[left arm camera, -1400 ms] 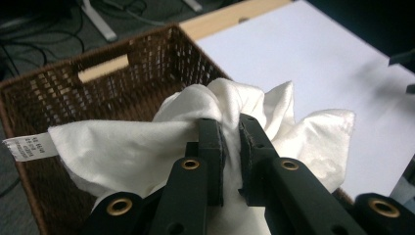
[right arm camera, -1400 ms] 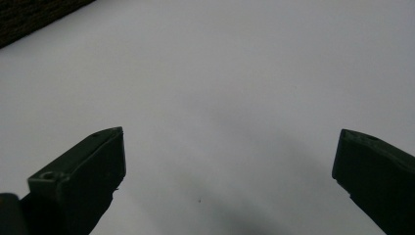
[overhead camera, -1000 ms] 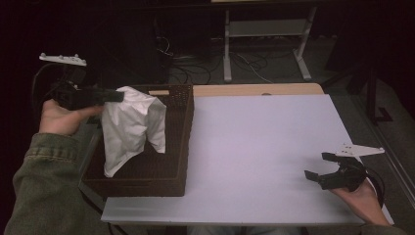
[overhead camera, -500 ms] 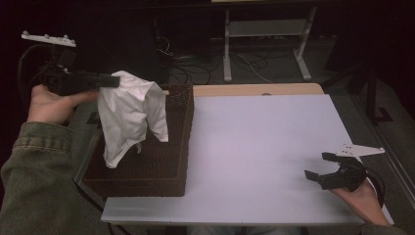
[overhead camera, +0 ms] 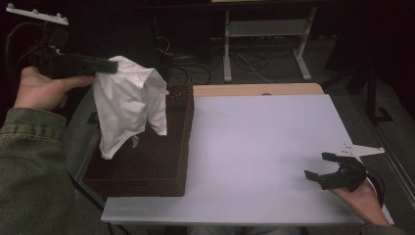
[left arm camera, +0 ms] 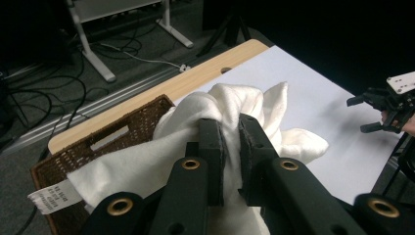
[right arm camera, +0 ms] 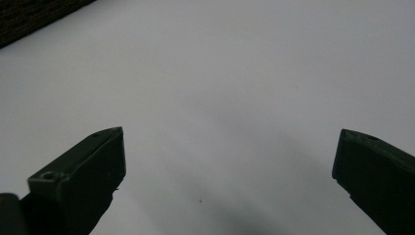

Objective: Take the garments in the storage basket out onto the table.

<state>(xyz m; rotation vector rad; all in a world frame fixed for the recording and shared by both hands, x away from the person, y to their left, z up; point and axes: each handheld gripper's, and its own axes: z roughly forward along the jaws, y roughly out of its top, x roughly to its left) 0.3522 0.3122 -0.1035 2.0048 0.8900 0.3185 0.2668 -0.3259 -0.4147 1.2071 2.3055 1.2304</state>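
Above basket (overhead camera: 147, 156), left tool (left arm camera: 230, 142) clamping white cloth (overhead camera: 128, 110) (tag (left arm camera: 51, 198) visible close-up), right tool (overhead camera: 325, 169) spread.

The left gripper (overhead camera: 108, 65) has lifted the white cloth (overhead camera: 128, 107) higher above the wicker basket (overhead camera: 147, 169) at the table's left edge.
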